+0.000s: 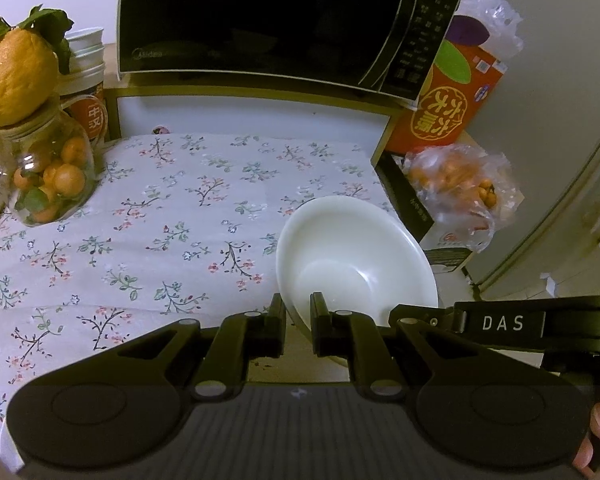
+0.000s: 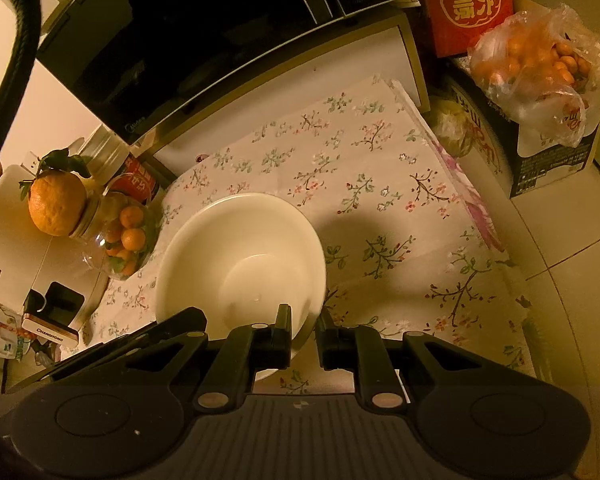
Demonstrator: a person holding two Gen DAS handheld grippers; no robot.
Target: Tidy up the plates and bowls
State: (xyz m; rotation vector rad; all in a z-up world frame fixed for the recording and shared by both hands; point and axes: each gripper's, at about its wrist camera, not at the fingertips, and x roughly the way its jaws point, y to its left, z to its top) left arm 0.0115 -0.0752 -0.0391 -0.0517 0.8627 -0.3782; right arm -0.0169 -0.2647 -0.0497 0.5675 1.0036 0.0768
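Left wrist view: left gripper (image 1: 298, 312) at lower centre, jaws closed down on the near rim of a white bowl (image 1: 356, 256), one finger inside, one outside. Bowl sits lower right of frame, tilted, near the right edge of the floral cloth (image 1: 140, 216); rim pinch probably so it can be carried one-handed. The other gripper's arm, marked DAS, crosses at right. Microwave (image 1: 260, 16) fills the top, jar of small oranges (image 1: 48, 184) at left, bagged oranges (image 1: 456, 188) at right.

Right wrist view: right gripper (image 2: 303, 326) at lower centre, narrow gap, clamped on the rim of the white bowl (image 2: 240, 260) in mid-frame, which looks lifted, shadow on the cloth to its right. Whether it is one bowl or two, cannot tell. Red box (image 2: 468, 0) upper right. No plates visible.
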